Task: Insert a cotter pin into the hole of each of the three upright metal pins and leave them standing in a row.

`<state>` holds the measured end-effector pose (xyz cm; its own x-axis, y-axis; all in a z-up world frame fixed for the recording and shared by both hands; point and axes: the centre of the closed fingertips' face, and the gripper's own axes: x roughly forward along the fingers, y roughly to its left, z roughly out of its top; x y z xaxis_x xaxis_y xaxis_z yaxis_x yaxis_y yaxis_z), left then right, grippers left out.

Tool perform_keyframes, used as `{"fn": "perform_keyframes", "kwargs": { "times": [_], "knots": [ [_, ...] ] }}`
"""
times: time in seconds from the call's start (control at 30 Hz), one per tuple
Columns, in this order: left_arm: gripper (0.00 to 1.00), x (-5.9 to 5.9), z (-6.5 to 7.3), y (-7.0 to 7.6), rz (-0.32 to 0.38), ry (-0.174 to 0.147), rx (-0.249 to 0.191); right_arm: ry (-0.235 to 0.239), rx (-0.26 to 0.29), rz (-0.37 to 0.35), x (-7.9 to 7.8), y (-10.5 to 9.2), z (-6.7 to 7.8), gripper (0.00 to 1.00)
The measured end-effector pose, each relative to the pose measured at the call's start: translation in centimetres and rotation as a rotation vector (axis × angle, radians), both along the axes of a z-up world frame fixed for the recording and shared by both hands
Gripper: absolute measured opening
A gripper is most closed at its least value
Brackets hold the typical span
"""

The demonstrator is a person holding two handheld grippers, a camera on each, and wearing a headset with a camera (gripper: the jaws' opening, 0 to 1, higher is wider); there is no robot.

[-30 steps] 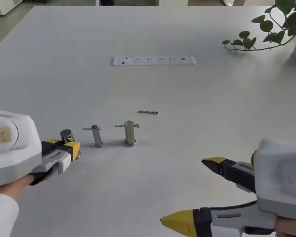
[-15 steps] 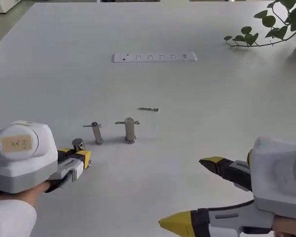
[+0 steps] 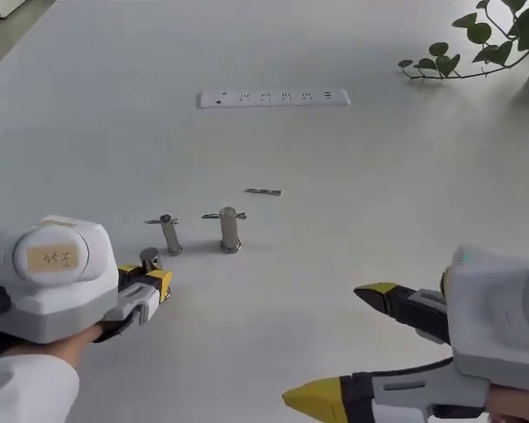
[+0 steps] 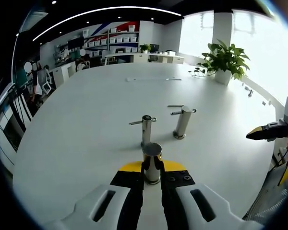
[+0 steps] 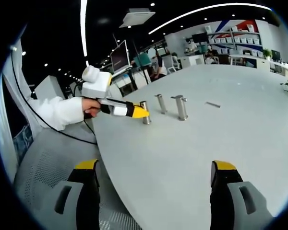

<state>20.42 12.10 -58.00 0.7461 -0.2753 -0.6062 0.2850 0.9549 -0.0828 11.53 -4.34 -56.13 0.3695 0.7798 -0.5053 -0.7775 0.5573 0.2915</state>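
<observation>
Left tongs [image 3: 150,284] are clenched on the held pin [image 3: 149,258], an upright metal pin gripped low on its shaft, with its flat head rising above the yellow tips. This is at the near left of the worktop [image 3: 361,176]. No cotter pin can be seen through it, and I cannot tell whether its foot touches the surface.

Just beyond it, slightly to the right, two more metal pins stand upright and apart from each other. These are the left standing pin [image 3: 169,234] and the thicker right standing pin [image 3: 230,230]. Each has a cotter pin running crosswise through it near the top.

Farther back and right of those two, a loose cotter pin [image 3: 263,191] lies flat on the worktop, touching nothing.

The right tongs [image 3: 335,345] hang released at the near right, with the jaws spread wide and nothing between them, well apart from all the pins.

A white power strip [image 3: 274,98] lies across the far middle of the worktop. A leafy plant [image 3: 487,42] trails in from the far right corner.
</observation>
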Motion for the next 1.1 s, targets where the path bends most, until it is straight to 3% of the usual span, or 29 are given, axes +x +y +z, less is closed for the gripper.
{"fn": "perform_keyframes", "kwargs": {
  "times": [0.2,0.33,0.63,0.73,0.9,1.1],
  "knots": [
    [0.11,0.04,-0.02,0.06,0.017,0.002,-0.012,0.001,-0.003,0.003,0.05,0.11,0.01,0.94],
    [0.11,-0.23,-0.07,-0.07,-0.007,-0.002,0.021,0.006,-0.002,0.001,-0.01,0.06,-0.08,0.94],
    [0.12,-0.56,-0.26,-0.20,0.025,0.021,-0.002,0.007,-0.003,0.006,-0.11,0.20,0.02,0.94],
    [0.12,-0.66,-0.22,-0.28,-0.013,0.010,0.055,0.007,0.000,0.003,-0.04,0.18,0.04,0.94],
    [0.12,-0.59,-0.22,-0.17,-0.021,0.005,0.051,0.006,0.015,-0.005,0.06,0.22,0.35,0.94],
    [0.12,-0.95,-0.15,-0.20,-0.028,0.026,0.036,0.006,0.006,0.003,-0.01,0.26,0.38,0.94]
  ]
}}
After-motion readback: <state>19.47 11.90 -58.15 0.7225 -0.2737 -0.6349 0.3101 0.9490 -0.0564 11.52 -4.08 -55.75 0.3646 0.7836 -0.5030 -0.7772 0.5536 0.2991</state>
